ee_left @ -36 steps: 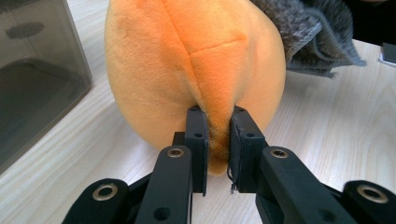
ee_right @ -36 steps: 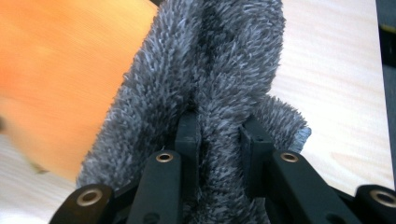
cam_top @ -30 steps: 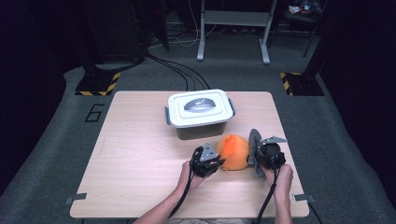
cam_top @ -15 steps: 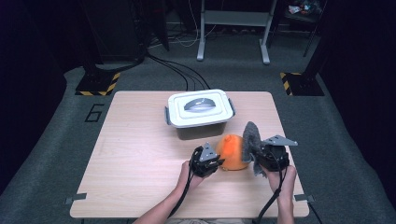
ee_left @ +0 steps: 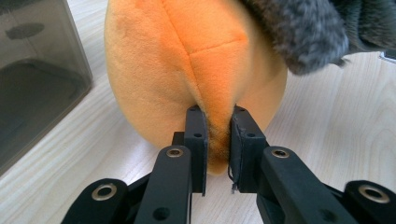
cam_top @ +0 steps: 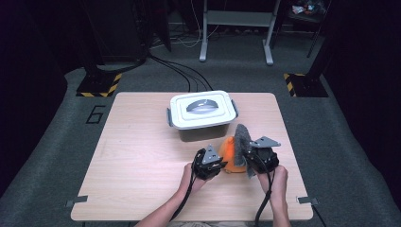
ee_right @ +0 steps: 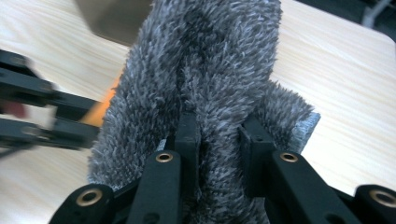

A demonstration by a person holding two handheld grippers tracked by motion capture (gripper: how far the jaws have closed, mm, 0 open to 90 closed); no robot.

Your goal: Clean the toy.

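An orange plush toy sits on the wooden table in front of a lidded box. My left gripper is shut on a pinch of the orange plush along its seam. A grey shaggy cloth stands up against the plush's right side, held by my right gripper, which is shut on a fold of the grey cloth. In the high view the left gripper is left of the plush and the right gripper is right of it. The cloth drapes over the plush's top in the left gripper view.
A grey plastic box with a white lid stands just behind the plush, its dark wall close on the left. Bare tabletop stretches to the left and in front. The table's right edge is near the right hand.
The right gripper has lifted and swung the grey cloth up and leftward, so it now stands taller against the orange plush. The left gripper has stayed put.
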